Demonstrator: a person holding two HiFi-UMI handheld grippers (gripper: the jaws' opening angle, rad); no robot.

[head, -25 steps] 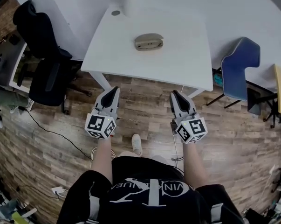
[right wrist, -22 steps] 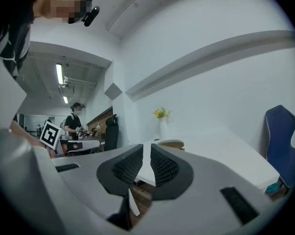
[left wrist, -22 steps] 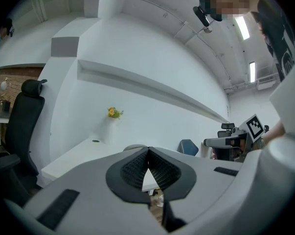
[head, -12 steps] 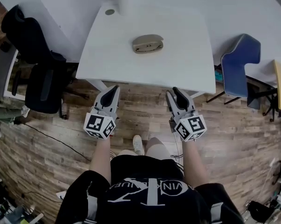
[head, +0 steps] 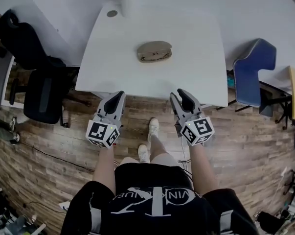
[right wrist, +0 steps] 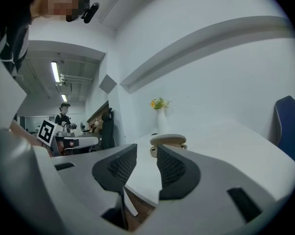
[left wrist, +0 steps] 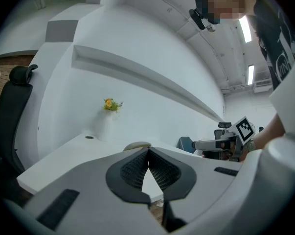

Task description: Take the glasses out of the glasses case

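Right gripper (head: pixel 178 95) short of glasses case (head: pixel 154 51)

Setting: open-plan office or lab workspace.
- White worktop (head: pixel 196 43), centre, set against a white wall.
- Black swivel office chair (head: pixel 37 94), 9 o'clock.
- Blue chair (head: pixel 252 70), 3 o'clock.
- Wood-plank floor (head: pixel 245 146) with a loose cable (head: pixel 49 148), 8 o'clock.
- White vase (right wrist: pixel 162 121) of yellow flowers (right wrist: pixel 158 103), 12 o'clock.
- Ceiling strip lights (right wrist: pixel 55 72) over a further room where another person (right wrist: pixel 64 112) stands.
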